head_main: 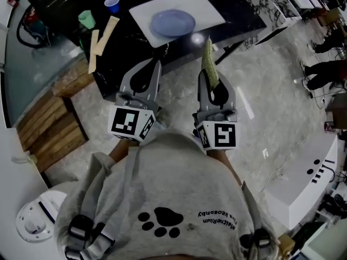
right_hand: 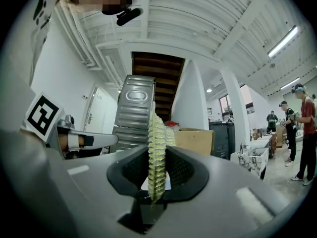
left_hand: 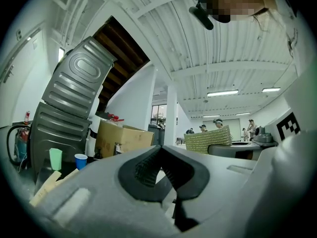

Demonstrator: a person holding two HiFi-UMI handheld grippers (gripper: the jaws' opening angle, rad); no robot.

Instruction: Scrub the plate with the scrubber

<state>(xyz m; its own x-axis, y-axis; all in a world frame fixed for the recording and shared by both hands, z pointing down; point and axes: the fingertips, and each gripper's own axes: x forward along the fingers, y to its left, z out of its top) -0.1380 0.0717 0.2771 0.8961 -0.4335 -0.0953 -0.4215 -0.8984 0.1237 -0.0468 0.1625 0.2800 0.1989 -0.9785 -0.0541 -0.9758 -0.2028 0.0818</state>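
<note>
Scrubbing has not begun: the pale blue round plate (head_main: 172, 23) lies untouched on a white rectangular tray (head_main: 217, 7) at 12 o'clock from the person, well apart from both tools. The right gripper (head_main: 210, 79) pinches a yellow-green ribbed scrubber pad (head_main: 209, 58) edge-on between its jaws, with most of the pad sticking out forward toward the tray. In the right gripper view, the pad (right_hand: 156, 143) stands upright in the claw (right_hand: 157, 155), gripped near its lower end. The left gripper (head_main: 154, 63) hangs at 9 o'clock of the right one, jaws pressed together on nothing, as the left gripper view (left_hand: 159, 155) confirms.

The step in hand looks like the approach. The next move calls for carrying the pad forward to 12 o'clock and down, then turning it so a broad face meets the plate. The idle left claw would probably have to steady the rim, or the plate may skate on the smooth tray.

The tray sits on a dark glossy countertop (head_main: 108, 53), with a green cup (head_main: 87, 19), a blue cup (head_main: 111, 4) and pale wooden strips (head_main: 105, 31) at 10 to 11 o'clock. Grey marbled floor (head_main: 271, 91) spreads beneath, with slatted wooden pallets (head_main: 49, 129) at 9 o'clock. The room is a white-beamed workshop holding a ribbed metal bin (right_hand: 134, 108) and a cardboard box (left_hand: 124, 138).
</note>
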